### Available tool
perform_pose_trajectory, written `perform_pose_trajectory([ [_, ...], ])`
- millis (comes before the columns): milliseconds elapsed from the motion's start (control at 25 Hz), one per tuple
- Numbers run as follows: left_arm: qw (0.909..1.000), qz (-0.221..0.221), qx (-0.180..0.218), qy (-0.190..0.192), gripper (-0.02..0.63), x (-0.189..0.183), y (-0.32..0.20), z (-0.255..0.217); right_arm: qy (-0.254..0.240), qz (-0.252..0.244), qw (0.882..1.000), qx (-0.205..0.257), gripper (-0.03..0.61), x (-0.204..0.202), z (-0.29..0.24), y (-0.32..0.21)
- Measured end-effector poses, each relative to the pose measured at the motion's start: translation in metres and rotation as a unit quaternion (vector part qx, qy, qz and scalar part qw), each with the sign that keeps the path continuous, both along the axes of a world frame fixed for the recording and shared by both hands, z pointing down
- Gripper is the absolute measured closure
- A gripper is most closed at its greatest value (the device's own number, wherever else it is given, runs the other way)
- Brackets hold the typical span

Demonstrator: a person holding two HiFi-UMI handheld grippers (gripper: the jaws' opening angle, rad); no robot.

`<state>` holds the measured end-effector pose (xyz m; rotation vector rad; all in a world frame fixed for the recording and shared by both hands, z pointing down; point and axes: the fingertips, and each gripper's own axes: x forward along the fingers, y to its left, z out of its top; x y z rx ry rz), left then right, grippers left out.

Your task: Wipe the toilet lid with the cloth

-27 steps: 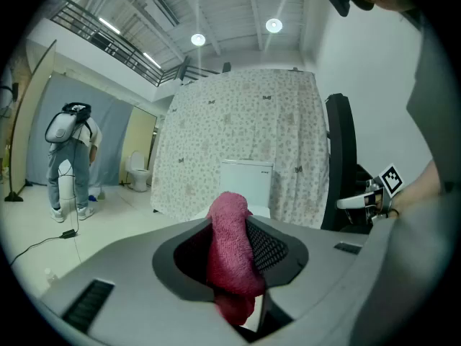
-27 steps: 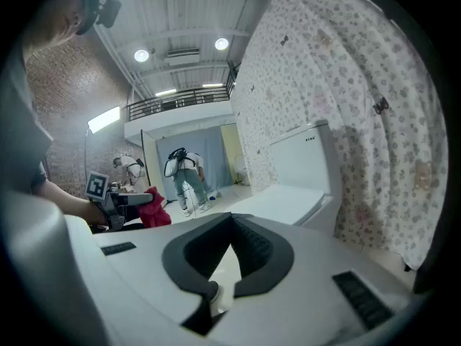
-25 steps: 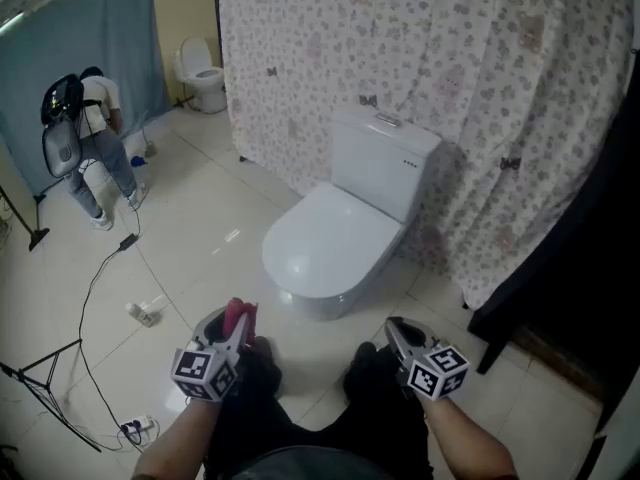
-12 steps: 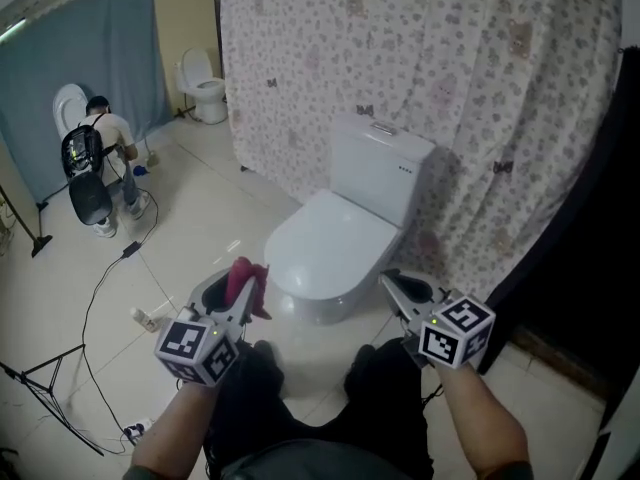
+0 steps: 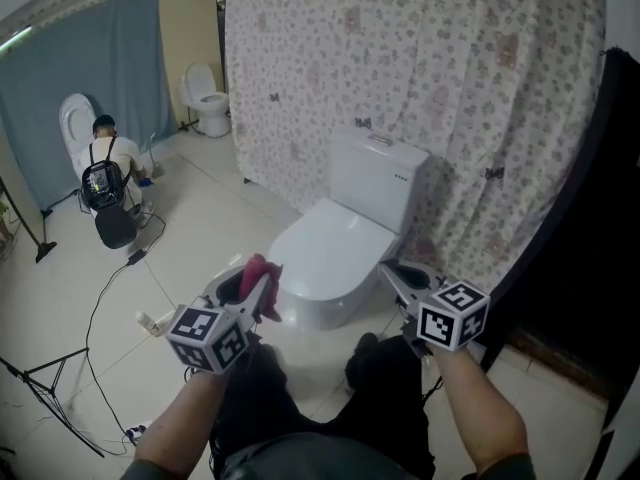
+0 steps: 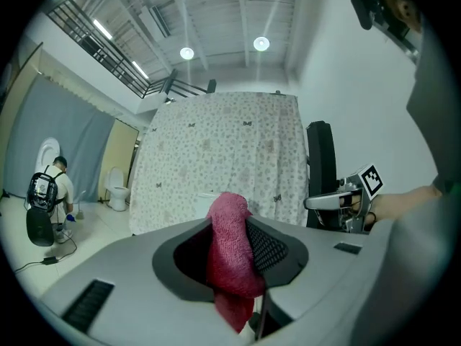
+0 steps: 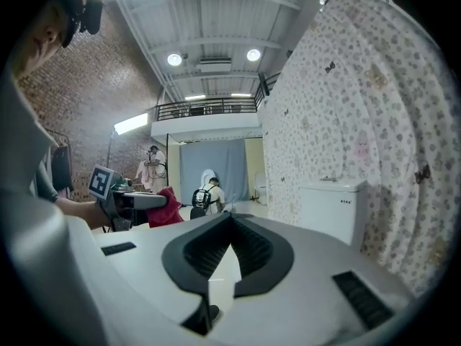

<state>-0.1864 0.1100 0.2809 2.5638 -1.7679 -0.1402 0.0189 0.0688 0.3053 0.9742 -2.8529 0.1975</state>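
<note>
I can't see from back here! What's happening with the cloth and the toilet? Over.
Left gripper shut on red cloth, not yet on the toilet lid. Right gripper shut, empty. Lid down, nothing on it.

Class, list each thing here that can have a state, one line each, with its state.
toilet lid: down, closed over the bowl.
cloth: bunched, clamped between the left jaws.
left hand-held gripper: shut on the cloth.
right hand-held gripper: shut, nothing between the jaws.
far toilet: lid raised.
</note>
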Motion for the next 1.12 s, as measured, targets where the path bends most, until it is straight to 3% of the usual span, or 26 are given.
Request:
perform_pose_trajectory([
  [480,0.9997,0.020,-0.005,-0.014,0.491,0.023,-0.038,0.009,-0.010,-0.002,1.000,-0.001,0.575,0.008,0.004,-0.029],
  [1120,0.9987,0.038,-0.035,0.005,0.491,0.018,-0.123,0.044,-0.016,0.015,0.999,-0.037,0.574,0.000,0.040,-0.100],
])
